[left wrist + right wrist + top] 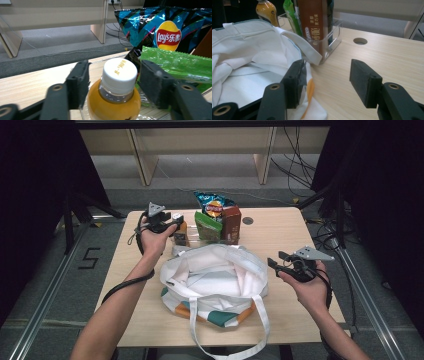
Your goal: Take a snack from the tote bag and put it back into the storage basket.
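Wooden table (pixel 280 235), white tote bag (pixel 215 280) lying open at centre with its straps trailing toward the near edge. Behind the bag, a clear bin (pixel 334 35) holds items upright: blue Lay's chip bag (pixel 160 27) at the back, brown carton (pixel 313 22), green packet (pixel 175 62), and at the bin's left end the orange juice bottle (pixel 115 100) with a white cap (pixel 120 72). Left gripper (pixel 113 80) is at the bottle, jaws apart, one either side of the neck and cap; left pad looks just about on the shoulder, right pad clear. Right gripper (pixel 325 80) is held over the table at the bag's right edge, jaws wide apart, nothing between them.
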The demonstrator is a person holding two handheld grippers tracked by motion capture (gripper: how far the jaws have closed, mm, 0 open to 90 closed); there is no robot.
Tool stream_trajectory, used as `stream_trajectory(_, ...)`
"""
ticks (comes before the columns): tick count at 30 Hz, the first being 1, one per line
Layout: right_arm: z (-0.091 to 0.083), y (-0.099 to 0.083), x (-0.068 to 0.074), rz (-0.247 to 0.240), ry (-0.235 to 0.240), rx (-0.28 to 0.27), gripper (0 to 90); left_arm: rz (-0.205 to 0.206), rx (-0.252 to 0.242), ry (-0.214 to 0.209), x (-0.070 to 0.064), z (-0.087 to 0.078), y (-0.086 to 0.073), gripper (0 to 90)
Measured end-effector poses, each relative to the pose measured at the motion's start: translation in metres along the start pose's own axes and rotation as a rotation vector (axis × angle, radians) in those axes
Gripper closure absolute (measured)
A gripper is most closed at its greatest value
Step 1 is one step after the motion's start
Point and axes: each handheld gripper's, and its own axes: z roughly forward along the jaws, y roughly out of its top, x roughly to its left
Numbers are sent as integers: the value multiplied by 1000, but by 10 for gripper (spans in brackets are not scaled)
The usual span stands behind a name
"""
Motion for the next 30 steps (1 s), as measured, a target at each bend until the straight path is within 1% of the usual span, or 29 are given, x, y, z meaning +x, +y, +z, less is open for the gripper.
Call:
stream_trajectory(1, -1, 0, 2, 33, 1, 9, 465, 2, 3, 5, 0, -2, 1, 376)
stream_trajectory(2, 0, 0, 0, 10, 0, 4, 465, -1, 3, 5, 1, -2, 1, 356)
stream_trajectory(3, 0, 0, 0, 10, 0, 4, 464, -7, 3, 3, 1, -3, 1, 341)
stream_trajectory(4, 0, 0, 0, 10, 0, 4, 464, -22, -2, 4, 0, -4, 1, 332)
stream_trajectory(5, 0, 0, 0, 9, 0, 4, 464, -19, -1, 5, -1, -5, 2, 322)
stream_trajectory(6, 0, 0, 0, -2, -2, -1, 465, -26, -1, 5, -2, -7, 2, 311)
stream_trajectory(7, 0, 0, 0, -2, -2, -1, 464, -13, -4, 0, -2, -8, 3, 306)
stream_trajectory(10, 0, 0, 0, -3, -3, -4, 465, -14, -7, -5, -5, -12, 3, 293)
stream_trajectory(11, 0, 0, 1, 21, -3, 0, 465, -24, -8, -4, -7, -14, 4, 290)
stream_trajectory(12, 0, 0, -1, -1, -2, -3, 464, -21, -6, -3, -7, -16, 4, 287)
stream_trajectory(13, -1, 0, 0, 10, -1, 2, 465, -22, -7, -8, -8, -17, 4, 286)
stream_trajectory(14, -1, 0, 0, 11, -1, 3, 464, -15, -7, -11, -9, -19, 5, 286)
stream_trajectory(16, 0, 0, 0, 10, -3, 4, 464, -20, -10, -14, -11, -24, 6, 286)
stream_trajectory(18, 1, 0, 0, 12, 3, 4, 464, -15, -13, -16, -13, -30, 8, 285)
stream_trajectory(19, 1, 0, 0, 3, -1, 2, 464, -24, -15, -20, -15, -32, 8, 285)
stream_trajectory(20, 1, 0, 1, 18, 5, 3, 464, -25, -15, -23, -16, -34, 8, 285)
stream_trajectory(21, 0, 0, 0, 8, -3, 2, 464, -22, -16, -29, -17, -36, 8, 285)
stream_trajectory(22, -1, 0, -1, -1, -9, 1, 464, -6, -13, -34, -17, -39, 8, 285)
stream_trajectory(23, 0, 0, -1, -7, -8, -4, 464, -15, -14, -35, -19, -41, 8, 286)
stream_trajectory(25, -1, 0, 0, 14, 3, 0, 464, -10, -9, -42, -21, -47, 7, 286)
stream_trajectory(26, -1, 0, 0, 19, 1, 2, 464, -20, -11, -52, -23, -49, 7, 286)
stream_trajectory(27, -1, 0, 2, 45, 1, 3, 465, -24, -15, -61, -23, -51, 6, 286)
stream_trajectory(28, -1, 0, 1, 41, -2, 6, 464, -19, -20, -67, -23, -53, 6, 287)
stream_trajectory(29, -2, 0, 1, 39, 0, 10, 465, -29, -22, -65, -25, -55, 5, 287)
stream_trajectory(30, -1, 0, 0, 30, -2, 0, 464, -16, -14, -64, -25, -58, 4, 287)
